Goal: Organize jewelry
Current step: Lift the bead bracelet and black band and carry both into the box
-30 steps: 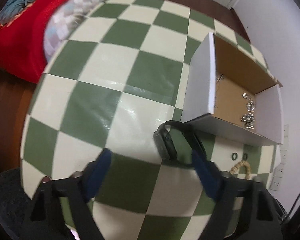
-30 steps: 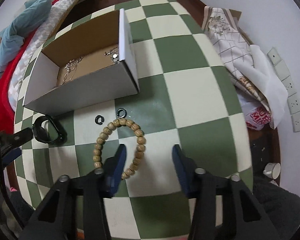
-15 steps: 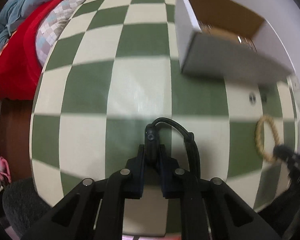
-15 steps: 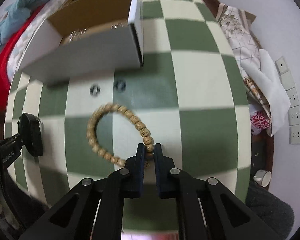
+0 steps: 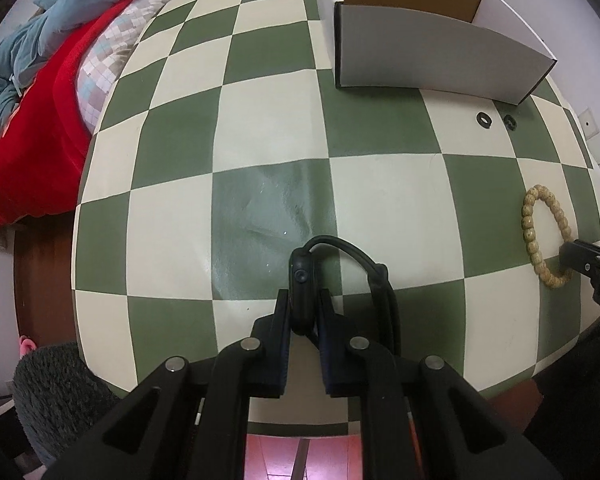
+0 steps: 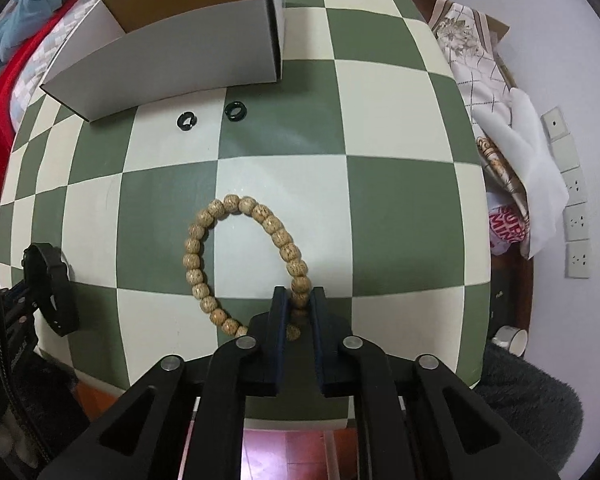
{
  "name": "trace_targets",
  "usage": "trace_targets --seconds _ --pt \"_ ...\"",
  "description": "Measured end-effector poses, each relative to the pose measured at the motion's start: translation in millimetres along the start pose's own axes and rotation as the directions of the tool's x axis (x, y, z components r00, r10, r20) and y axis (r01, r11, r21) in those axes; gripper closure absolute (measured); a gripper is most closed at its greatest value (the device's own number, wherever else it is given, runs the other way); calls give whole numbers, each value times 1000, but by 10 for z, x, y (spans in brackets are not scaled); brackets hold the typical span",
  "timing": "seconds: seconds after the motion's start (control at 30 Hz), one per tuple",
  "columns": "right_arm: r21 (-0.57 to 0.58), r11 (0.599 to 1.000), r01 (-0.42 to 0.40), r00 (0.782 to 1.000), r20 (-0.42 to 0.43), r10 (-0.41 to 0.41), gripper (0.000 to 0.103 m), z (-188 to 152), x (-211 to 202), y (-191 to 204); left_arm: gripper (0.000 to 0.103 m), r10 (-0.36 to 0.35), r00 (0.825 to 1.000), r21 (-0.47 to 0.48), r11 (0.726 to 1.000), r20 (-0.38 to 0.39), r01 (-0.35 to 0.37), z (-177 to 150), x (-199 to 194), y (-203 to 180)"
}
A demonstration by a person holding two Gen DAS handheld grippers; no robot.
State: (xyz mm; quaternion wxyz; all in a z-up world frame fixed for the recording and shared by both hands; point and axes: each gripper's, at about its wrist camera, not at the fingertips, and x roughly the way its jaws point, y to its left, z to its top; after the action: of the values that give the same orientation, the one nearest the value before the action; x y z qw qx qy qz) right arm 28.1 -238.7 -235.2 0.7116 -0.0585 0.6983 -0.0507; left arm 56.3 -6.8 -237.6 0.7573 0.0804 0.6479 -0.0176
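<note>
The bench (image 5: 268,128) wears a smooth, faintly glossy checked cover, the box (image 6: 172,60) is matt card, the bracelet (image 6: 236,256) speckled wooden beads, the watch (image 5: 304,292) matt black.

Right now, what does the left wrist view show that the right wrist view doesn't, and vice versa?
Left wrist only: the left tool shut on the black watch, seen close up.

Right wrist only: the right tool with a bead of the wooden bead bracelet between its pads, jaws opening; patterned cloth and a white cup off the table edge.

Both: the checkered table, the open cardboard box, two black rings, the bracelet, red bedding, wall sockets.
</note>
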Motion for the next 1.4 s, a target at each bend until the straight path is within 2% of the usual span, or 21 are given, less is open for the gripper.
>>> trace_targets --seconds 0.07,0.2,0.23,0.27,0.3,0.37,0.5,0.67,1.03,1.27,1.4 --pt "-19 999 28 1000 2 -28 83 14 -2 45 94 -1 1000 -3 1000 6 1 26 -29 1" --pt "4 1000 22 1000 -1 -22 82 26 -2 25 94 -6 1000 -10 1000 9 6 88 -33 -6" --pt "4 1000 21 1000 0 -21 84 26 0 20 94 -8 1000 -11 1000 8 9 87 -38 -19" --pt "-4 1000 15 1000 3 -15 91 23 1 7 94 -11 1000 -11 1000 7 11 100 -43 -24" --pt "-8 1000 11 1000 10 -11 93 21 -2 6 94 -16 1000 -12 1000 5 16 127 -41 -7" --pt "-9 1000 9 1000 24 -9 93 25 4 -7 94 -30 1000 -7 1000 -2 30 149 -41 -19" --pt "34 998 -56 998 34 55 94 11 -27 -52 94 -41 999 17 999 16 41 156 -137 -87" --pt "60 991 -123 989 92 117 94 22 -271 -91 94 -73 996 35 997 48 72 233 -346 -171" --pt "38 976 -215 953 225 201 94 207 -1025 -120 94 -143 977 51 989 156 137 596 -969 -172" --pt "-6 959 -284 905 329 270 94 526 -1700 -169 94 -208 951 60 978 230 200 1201 -1389 -66" --pt "-41 951 -308 887 350 302 94 892 -1884 -123 94 -245 944 61 970 220 237 1608 -1371 -49"
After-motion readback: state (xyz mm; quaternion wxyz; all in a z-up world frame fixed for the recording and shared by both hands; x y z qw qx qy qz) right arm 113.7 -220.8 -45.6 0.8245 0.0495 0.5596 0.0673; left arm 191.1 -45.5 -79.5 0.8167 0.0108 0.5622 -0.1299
